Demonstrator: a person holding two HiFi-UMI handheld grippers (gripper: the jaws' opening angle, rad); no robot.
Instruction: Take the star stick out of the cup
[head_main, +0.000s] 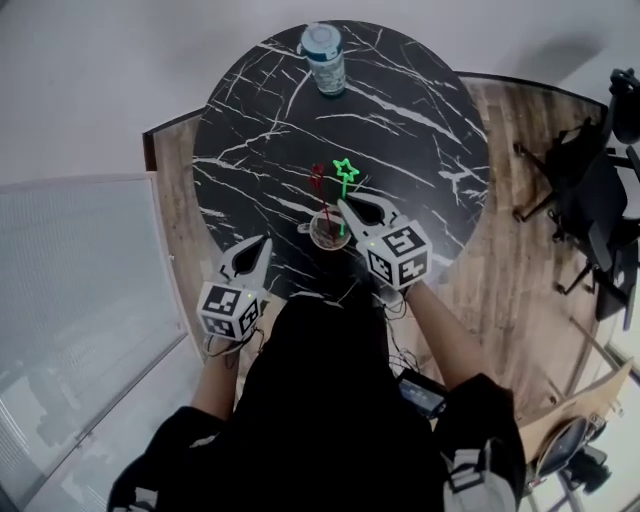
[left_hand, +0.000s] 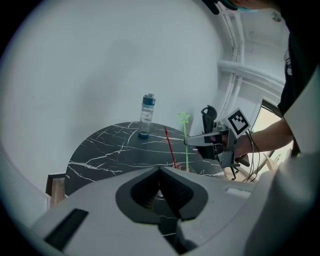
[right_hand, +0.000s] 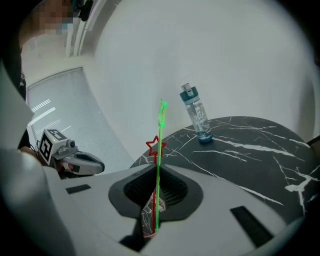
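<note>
We read this as the grasp step, with the lift not yet begun. The cup (head_main: 328, 231) stands near the near edge of the round table (head_main: 400, 120), about midway across it. Two star sticks stand in it, a green stick (right_hand: 159, 150) and a red stick (head_main: 318, 185) just beside it.

Our right gripper (right_hand: 156, 167) has its jaws pressed together on the green stick's shaft. It grips above the cup's rim and well below the star. In the right gripper view the shaft runs straight through the point where the jaw tips meet, and its lower end sits inside the cup.

Our left gripper (left_hand: 160, 169) hangs over the near-left edge of the table, well apart from the cup. Its jaws are together with nothing between them.

A bottle (head_main: 325, 58) stands at the far edge, out of the way.

The task does not say which star stick is meant. We judge from the grip that it is the green one.

We think the next move calls for a straight pull upward along the shaft until the lower end clears the rim. The cup looks light and nothing steadies it, so a slanted pull could tip or drag it. The red stick leans close by, and the green one could catch on it in passing. If the cup starts to rise, we could bring the left gripper in to hold it down.
</note>
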